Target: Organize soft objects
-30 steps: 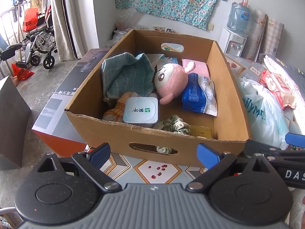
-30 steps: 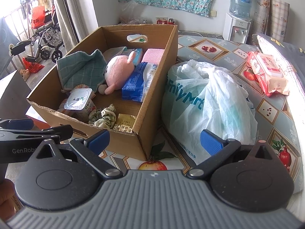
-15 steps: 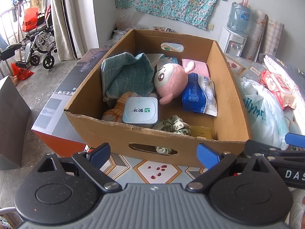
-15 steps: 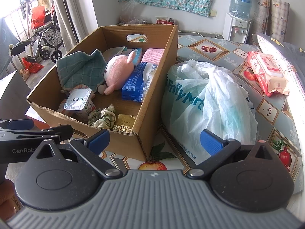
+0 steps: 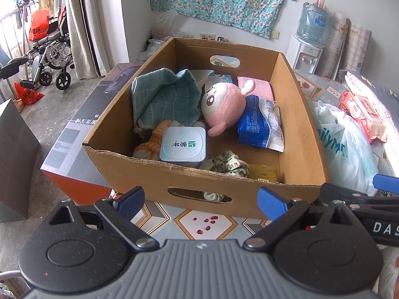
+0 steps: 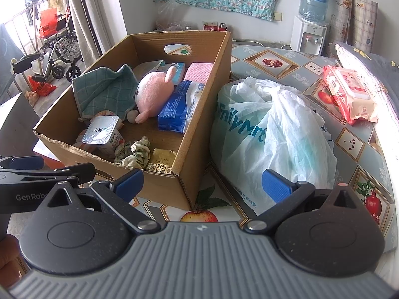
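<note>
Lying in the middle of an open brown cardboard box (image 5: pixel 301 114), a round pink plush toy with a pale face (image 5: pixel 223 104), leaning against a crumpled teal checked cloth (image 5: pixel 164 97) on its left and a blue-and-white crinkly plastic packet (image 5: pixel 259 124) on its right. Nearer the front wall: a square white foil-lidded yogurt cup (image 5: pixel 183 144) resting on an orange-striped fabric bundle (image 5: pixel 149 144), a ruffled green fabric scrunchie (image 5: pixel 229 165), and a flat yellow sachet (image 5: pixel 265 173). At the back, a pink waffle-textured sponge cloth (image 5: pixel 259 87) and a light blue carton (image 6: pixel 178 69). Box standing on a patterned fruit-print tablecloth (image 6: pixel 274 62), its front wall with an oval handle cutout between the contents and both tools. Just beside the box's right wall, a bulging white plastic shopping bag with teal lettering (image 6: pixel 269 134); further right, a red-and-pink wet-wipes pack (image 6: pixel 349 92). Left gripper (image 5: pixel 200 201) spread wide and empty in front of the box; right gripper (image 6: pixel 202 182) likewise released, holding nothing, over the box corner and bag.
</note>
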A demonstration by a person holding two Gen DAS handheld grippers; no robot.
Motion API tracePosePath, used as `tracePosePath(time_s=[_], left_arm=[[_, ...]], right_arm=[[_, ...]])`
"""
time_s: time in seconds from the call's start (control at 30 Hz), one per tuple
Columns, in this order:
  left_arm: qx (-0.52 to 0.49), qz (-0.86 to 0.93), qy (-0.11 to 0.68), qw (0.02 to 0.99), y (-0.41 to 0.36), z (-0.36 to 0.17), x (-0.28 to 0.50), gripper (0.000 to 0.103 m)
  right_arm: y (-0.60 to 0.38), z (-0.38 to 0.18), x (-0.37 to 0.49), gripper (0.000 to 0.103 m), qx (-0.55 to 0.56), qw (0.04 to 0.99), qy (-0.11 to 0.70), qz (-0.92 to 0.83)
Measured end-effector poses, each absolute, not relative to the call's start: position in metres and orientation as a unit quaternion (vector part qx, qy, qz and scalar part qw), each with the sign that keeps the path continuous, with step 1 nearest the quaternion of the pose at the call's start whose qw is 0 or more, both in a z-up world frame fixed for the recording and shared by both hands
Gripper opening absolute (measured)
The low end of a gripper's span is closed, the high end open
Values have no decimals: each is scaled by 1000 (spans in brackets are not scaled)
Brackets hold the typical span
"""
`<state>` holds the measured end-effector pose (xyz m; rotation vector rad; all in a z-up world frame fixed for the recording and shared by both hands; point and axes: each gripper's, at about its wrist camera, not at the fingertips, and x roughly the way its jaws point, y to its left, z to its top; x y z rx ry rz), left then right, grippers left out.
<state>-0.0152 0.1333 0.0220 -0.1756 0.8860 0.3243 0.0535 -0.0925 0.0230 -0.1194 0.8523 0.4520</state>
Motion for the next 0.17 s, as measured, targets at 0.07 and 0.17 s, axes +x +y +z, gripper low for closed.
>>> tracePosePath(time_s=[0.07, 0.17], left_arm=[[-85, 156, 426, 887, 133, 22, -15, 98], [-84, 156, 426, 887, 134, 22, -15, 98]], right_arm=[[-93, 23, 53, 102, -57, 884, 410, 217], [-93, 23, 54, 102, -57, 884, 409, 217]])
